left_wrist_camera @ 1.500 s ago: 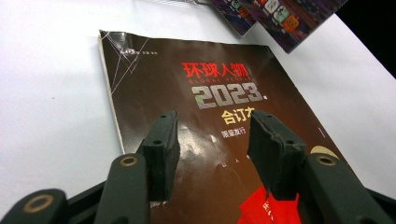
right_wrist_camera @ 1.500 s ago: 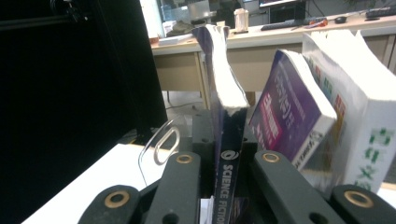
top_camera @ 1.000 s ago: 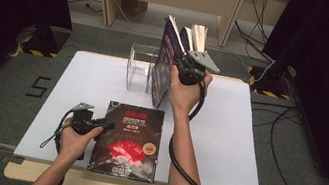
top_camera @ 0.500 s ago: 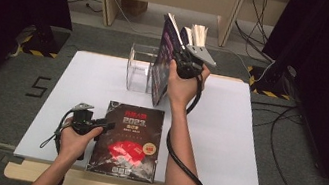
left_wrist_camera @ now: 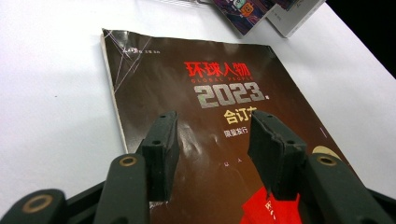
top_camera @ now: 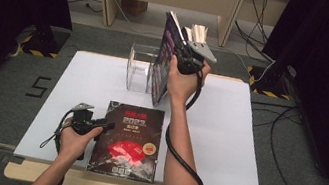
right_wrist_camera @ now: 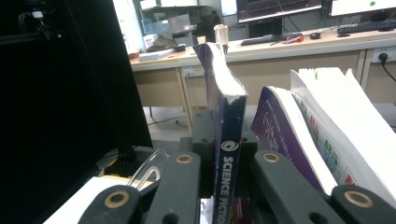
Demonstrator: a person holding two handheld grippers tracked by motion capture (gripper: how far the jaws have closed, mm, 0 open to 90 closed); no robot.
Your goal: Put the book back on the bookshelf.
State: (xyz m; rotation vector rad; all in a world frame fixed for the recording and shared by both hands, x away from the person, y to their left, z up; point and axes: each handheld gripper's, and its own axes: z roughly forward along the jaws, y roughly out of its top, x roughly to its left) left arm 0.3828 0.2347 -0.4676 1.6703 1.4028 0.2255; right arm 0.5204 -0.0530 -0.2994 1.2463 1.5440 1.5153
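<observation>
My right gripper [top_camera: 185, 55] is shut on the spine of a purple book [top_camera: 161, 66] and holds it upright at the back middle of the white table [top_camera: 226, 133]. In the right gripper view the spine [right_wrist_camera: 228, 154] reads "SCIENCE FICTION" and sits clamped in my right gripper [right_wrist_camera: 224, 191]. I cannot tell whether the book's lower edge touches the table. A dark magazine [top_camera: 129, 140] marked "2023" lies flat near the front edge. My left gripper [top_camera: 102, 123] is open at its left side. In the left gripper view my left gripper [left_wrist_camera: 210, 140] hovers over the cover [left_wrist_camera: 210, 84].
A clear acrylic stand [top_camera: 138, 68] sits just left of the held book. More magazines with white pages [right_wrist_camera: 322, 126] stand to the book's right. Desks and cables lie beyond the table's far edge. The right half of the table is bare.
My right gripper has carried the purple book slightly up and toward the back. The left gripper and the dark magazine have stayed still.
</observation>
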